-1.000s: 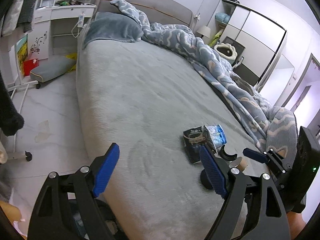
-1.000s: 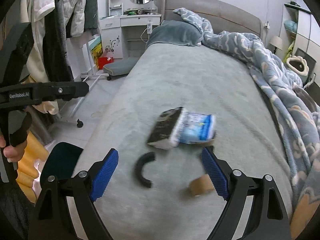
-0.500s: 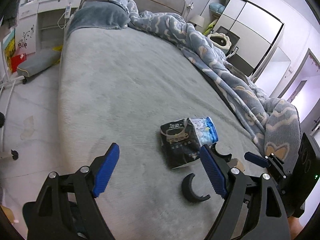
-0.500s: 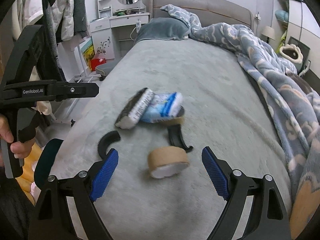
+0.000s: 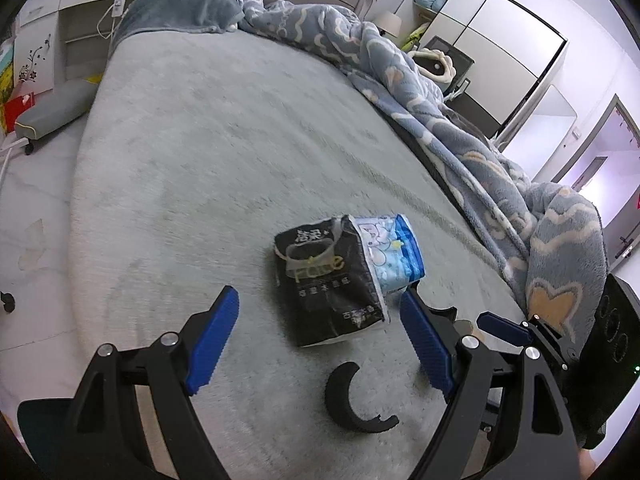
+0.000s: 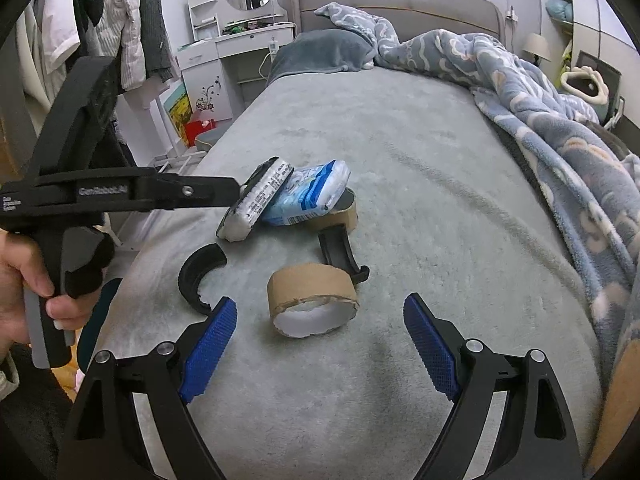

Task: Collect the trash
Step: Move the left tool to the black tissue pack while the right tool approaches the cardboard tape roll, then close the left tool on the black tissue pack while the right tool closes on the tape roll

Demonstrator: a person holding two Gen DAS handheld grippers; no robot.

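Near the foot of the grey bed (image 6: 420,152), a small heap of trash lies on the cover: a black tissue pack (image 5: 332,280) leaning against a blue-and-white wrapper (image 5: 394,250), a cardboard tape roll (image 6: 312,298), and two curved black plastic pieces (image 6: 198,276) (image 6: 340,250). A second cardboard ring (image 6: 340,216) lies under the blue wrapper.

The left gripper (image 5: 320,344) tilts downward toward the bed, its blue-padded jaws spread wide and holding nothing. The black pack lies just beyond and between its fingers, and one curved black piece (image 5: 352,400) lies on the cover between the jaws, closer to the camera. In the right wrist view this gripper shows from the side, its black finger reaching level across to the pack, with a person's hand (image 6: 24,280) wrapped around its handle and trigger.

The right gripper (image 6: 320,344) likewise points down at an angle, jaws wide apart and empty. The cardboard tape roll lies on its side just ahead of the fingertips, centred in the gap but untouched. A blue patterned blanket (image 6: 560,120) is bunched along the bed's far side.
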